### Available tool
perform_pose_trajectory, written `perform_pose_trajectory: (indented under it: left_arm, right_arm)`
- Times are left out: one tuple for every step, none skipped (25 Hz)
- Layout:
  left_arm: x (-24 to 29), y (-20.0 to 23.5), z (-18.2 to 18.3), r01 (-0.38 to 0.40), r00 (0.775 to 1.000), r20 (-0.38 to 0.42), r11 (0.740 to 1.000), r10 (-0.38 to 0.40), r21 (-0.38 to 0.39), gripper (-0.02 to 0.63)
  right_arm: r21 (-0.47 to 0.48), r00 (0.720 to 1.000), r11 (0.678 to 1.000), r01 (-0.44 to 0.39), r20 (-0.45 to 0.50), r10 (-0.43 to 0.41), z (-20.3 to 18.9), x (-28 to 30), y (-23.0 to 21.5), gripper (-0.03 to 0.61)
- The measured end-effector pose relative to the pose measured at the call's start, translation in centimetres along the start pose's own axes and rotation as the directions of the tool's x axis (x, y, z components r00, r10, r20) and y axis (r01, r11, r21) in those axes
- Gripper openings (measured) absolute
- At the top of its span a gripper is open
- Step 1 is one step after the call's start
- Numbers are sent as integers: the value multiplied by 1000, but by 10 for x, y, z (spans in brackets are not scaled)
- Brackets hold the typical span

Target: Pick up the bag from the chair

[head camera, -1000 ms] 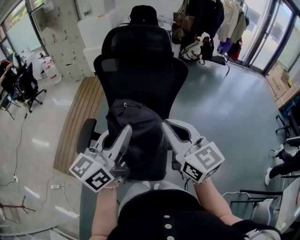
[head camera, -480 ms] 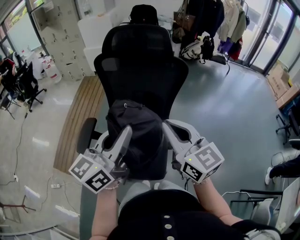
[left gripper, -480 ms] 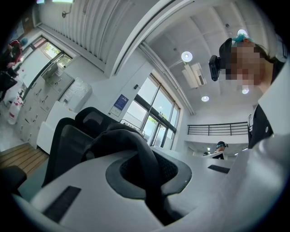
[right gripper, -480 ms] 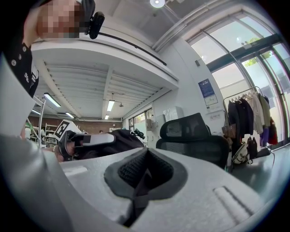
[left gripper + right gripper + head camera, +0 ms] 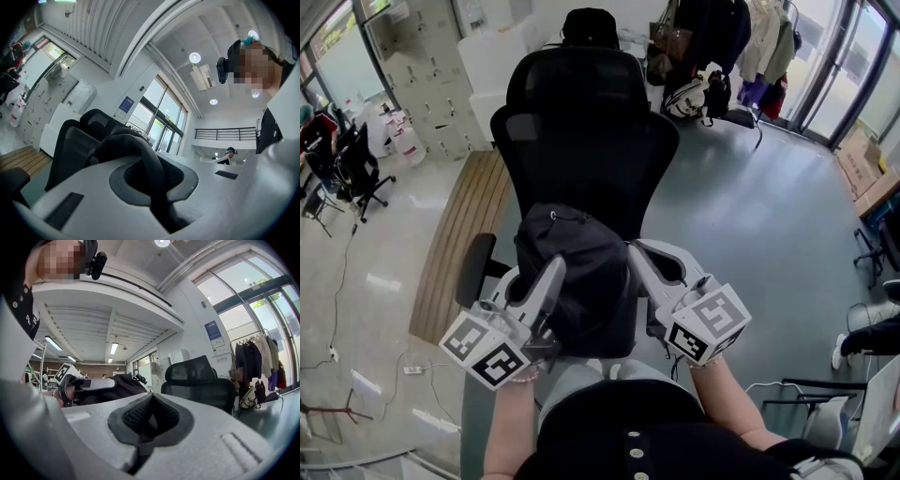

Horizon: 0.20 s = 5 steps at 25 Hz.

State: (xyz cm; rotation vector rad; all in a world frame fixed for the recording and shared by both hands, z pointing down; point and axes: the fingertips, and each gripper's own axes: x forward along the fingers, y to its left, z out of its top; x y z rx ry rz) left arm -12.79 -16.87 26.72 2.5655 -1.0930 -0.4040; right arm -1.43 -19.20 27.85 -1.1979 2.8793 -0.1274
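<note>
A black bag [image 5: 577, 272] stands in front of the black office chair's backrest [image 5: 581, 141] and hides the seat; I cannot tell whether it rests on it. My left gripper [image 5: 551, 272] is at the bag's left side and my right gripper [image 5: 636, 253] at its right side. In the left gripper view the left gripper [image 5: 157, 187] is shut on a black strap of the bag [image 5: 140, 150]. In the right gripper view the right gripper [image 5: 143, 427] is shut on a thin black strap, with the bag [image 5: 122, 383] and the chair [image 5: 199, 378] beyond it.
The chair's left armrest [image 5: 473, 267] sticks out beside the left gripper. A wooden strip [image 5: 455, 239] lies on the floor at left, with other office chairs [image 5: 352, 169] beyond. A clothes rack [image 5: 750, 42] and bags [image 5: 694, 98] stand at the back right, cardboard boxes [image 5: 862, 169] at the right edge.
Almost nothing: both grippers keep their hold on the bag and the whole view has only shifted slightly.
</note>
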Motion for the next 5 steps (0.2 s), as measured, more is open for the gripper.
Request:
perform_pose_trajectory:
  left_arm:
    - [0,0,0,-3,1000,1,1000,3,-4,40]
    - [0,0,0,-5,1000,3,1000,5,-7,40]
    - [0,1,-1,-5,1000,4,1000,6,-11,40]
    - [0,1,-1,-5,1000,5,1000,5,-15,40]
    - [1,1,-1,-5,1000,5,1000,5,-18,40]
  right_arm:
    - [0,1000,1000,-2,-1,2,0,0,0,-3]
    - [1,1000,1000,-5,-3,5,0,0,0,-3]
    - [2,1000,1000,-8,-5,8,-1,0,1,-3]
    - [3,1000,1000,-12,-7,12,-1,0,1,-3]
    - [4,1000,1000,-15,-8,15,-2,1,2,-3]
